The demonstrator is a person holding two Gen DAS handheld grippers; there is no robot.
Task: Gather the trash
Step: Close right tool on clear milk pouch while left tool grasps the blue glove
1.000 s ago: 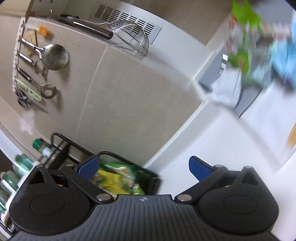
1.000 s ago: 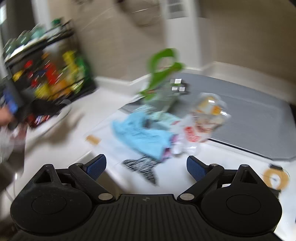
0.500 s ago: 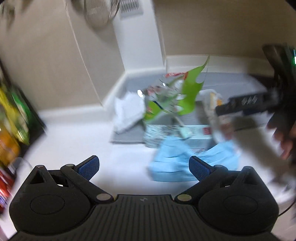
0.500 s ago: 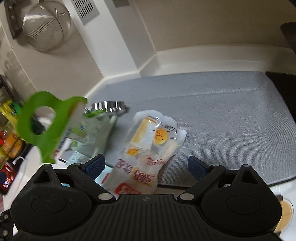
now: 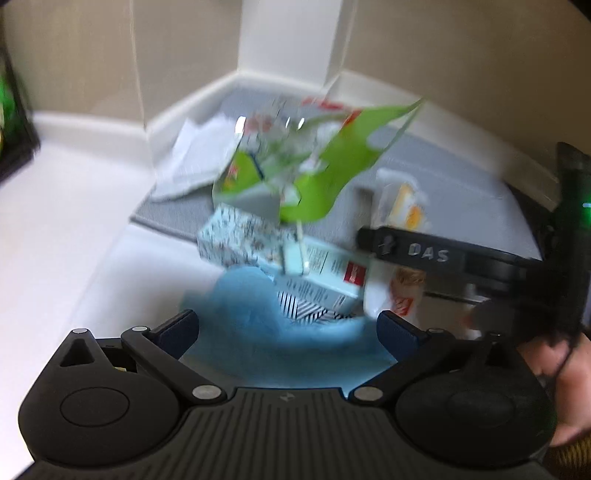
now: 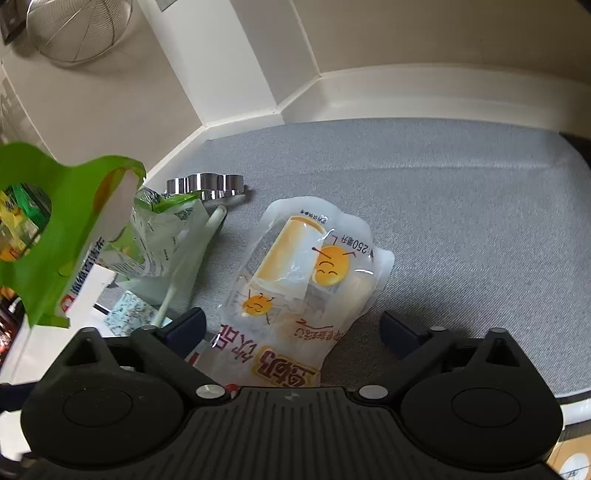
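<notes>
The trash pile held one green bag (image 6: 55,236), one clear pouch (image 6: 295,288), one printed carton (image 5: 280,266), one blue mask (image 5: 258,325), one crumpled white paper (image 5: 192,162) and one pale stick (image 6: 184,269). One grey mat (image 6: 443,206), one metal cutter (image 6: 205,186) and one wire strainer (image 6: 79,29) were in view.

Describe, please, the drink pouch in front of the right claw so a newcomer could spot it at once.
Start at the grey mat in the counter's corner. The pouch lies flat on its near edge, beside the green bag. It alone is clear plastic with two smiling yellow faces.
</notes>
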